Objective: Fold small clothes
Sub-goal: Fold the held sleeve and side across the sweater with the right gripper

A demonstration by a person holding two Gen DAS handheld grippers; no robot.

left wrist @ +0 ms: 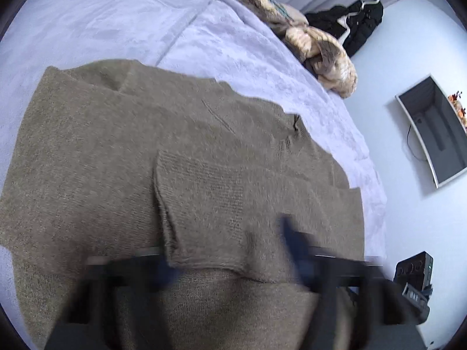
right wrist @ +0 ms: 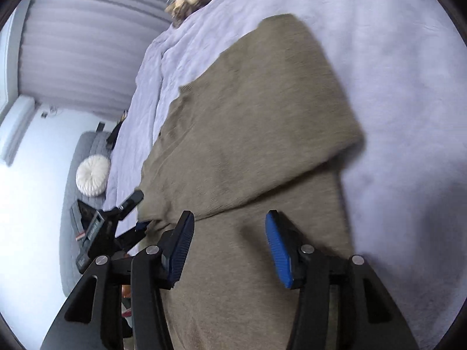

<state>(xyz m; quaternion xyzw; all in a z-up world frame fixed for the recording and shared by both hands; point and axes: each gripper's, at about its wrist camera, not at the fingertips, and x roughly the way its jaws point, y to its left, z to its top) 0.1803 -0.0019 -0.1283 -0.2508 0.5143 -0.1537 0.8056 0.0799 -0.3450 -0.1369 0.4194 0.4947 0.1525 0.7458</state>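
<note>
A bedroom in a home. Shown by a wide bed under a pale lilac plush blanket [left wrist: 116, 14], a crumpled tan-and-cream fluffy throw [left wrist: 324, 55] at its far edge, black clothes with a white hanger [left wrist: 356, 20] on the pale floor, pleated grey curtains [right wrist: 87, 43], and a round white ruffled cushion [right wrist: 92, 179] on grey quilted bedding.

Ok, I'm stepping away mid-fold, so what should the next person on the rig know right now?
Left gripper: at the sweater's near edge, cloth over its blurred fingers; grip unclear.
Right gripper: open over the sweater, holding nothing.
The sweater lies spread on the bed.
Done: one flap folded over the body.
Left: the remaining folds.
</note>
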